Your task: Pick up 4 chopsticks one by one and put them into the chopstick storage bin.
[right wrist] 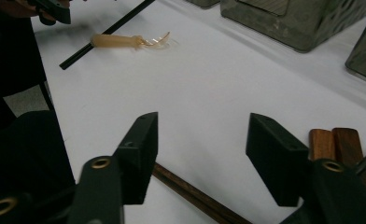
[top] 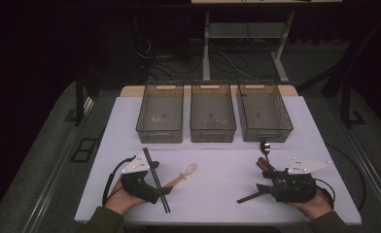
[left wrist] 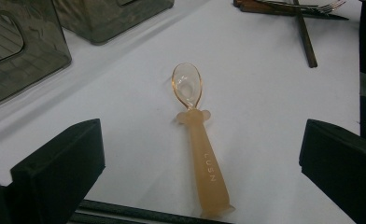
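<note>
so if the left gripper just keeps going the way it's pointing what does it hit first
Most likely the translucent orange spoon, lying on the table between the open left gripper's jaws, handle end nearest. Depth is uncertain.

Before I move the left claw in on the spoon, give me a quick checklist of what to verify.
1. Left claw open wide enough: ok, jaws stand far apart.
2. Spoon lined up between the jaws: ok, handle end nearest, bowl pointing away.
3. Spoon free of other things: cannot tell, its handle end lies at the black chopsticks; touching or not is unclear.
4. Right claw out of the way: ok, it is over at the wooden-handled cutlery, jaws open, nothing gripped.
5. Bins ready to receive: ok, all three look empty.
</note>
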